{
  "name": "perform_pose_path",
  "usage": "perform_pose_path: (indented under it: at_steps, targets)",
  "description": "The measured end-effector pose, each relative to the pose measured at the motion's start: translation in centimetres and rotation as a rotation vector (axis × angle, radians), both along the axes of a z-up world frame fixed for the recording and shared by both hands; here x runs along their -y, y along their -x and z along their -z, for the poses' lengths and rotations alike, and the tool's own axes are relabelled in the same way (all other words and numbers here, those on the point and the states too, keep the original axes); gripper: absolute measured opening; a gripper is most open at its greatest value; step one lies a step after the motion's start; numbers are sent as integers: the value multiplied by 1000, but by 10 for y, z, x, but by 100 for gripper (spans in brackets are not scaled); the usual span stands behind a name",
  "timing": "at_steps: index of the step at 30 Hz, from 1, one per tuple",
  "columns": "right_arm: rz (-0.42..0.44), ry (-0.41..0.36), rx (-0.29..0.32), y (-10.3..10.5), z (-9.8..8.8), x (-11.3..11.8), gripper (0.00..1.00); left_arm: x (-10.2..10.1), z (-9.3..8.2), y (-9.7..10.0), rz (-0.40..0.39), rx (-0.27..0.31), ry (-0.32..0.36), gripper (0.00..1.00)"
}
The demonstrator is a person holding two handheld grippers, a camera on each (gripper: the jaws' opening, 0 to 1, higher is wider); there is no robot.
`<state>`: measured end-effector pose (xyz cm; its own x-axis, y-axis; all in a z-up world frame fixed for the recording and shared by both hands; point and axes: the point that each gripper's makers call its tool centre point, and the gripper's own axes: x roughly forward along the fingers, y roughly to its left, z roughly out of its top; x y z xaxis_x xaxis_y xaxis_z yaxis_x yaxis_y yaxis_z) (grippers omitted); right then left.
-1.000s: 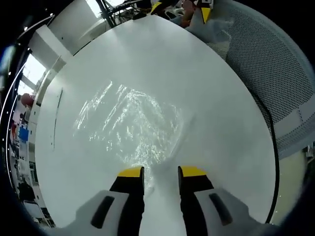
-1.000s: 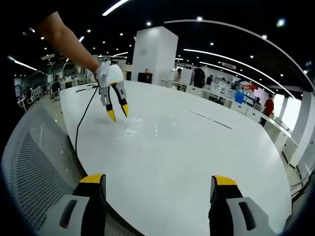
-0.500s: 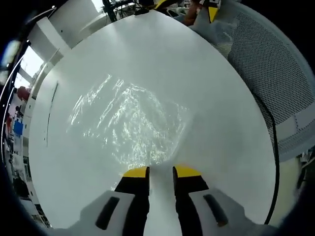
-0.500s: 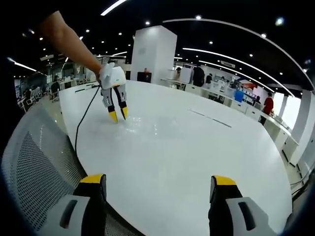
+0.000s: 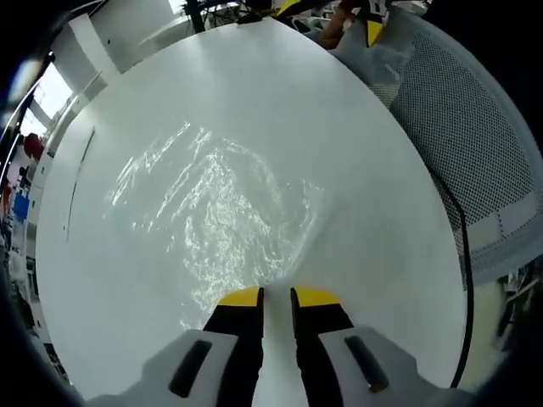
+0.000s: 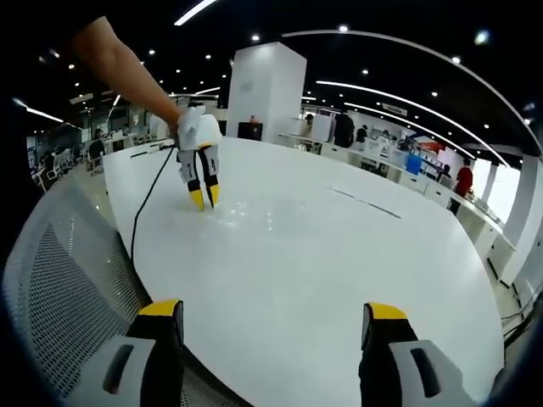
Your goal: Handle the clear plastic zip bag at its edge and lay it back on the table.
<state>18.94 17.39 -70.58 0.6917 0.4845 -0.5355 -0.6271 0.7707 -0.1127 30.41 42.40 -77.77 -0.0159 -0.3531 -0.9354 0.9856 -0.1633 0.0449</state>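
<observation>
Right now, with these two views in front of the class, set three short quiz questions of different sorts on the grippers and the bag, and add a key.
1. True or false: the right gripper stands wide open over the white table.
2. Which edge of the clear zip bag sits between the left gripper's yellow tips in the left gripper view: (a) near, (b) far, (c) neither?
3. Fill in: a black ____ trails from the left gripper across the table in the right gripper view.

Key
1. True.
2. (a): the jaws are almost together at the bag's near edge; a firm pinch cannot be confirmed.
3. cable.
</observation>
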Motion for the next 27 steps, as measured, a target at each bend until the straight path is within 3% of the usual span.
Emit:
perform_pose_path:
  at_steps: [7, 15, 27]
  targets:
    - [4, 2, -2, 0, 1, 1, 86, 3, 0, -1, 12, -25, -17, 12]
    - [8, 3, -1, -1, 1, 2, 86, 6, 0, 3, -56, -38, 25, 5]
    - [-4, 6, -4, 1, 1, 0, 85, 8, -2, 9, -67, 38, 48, 0]
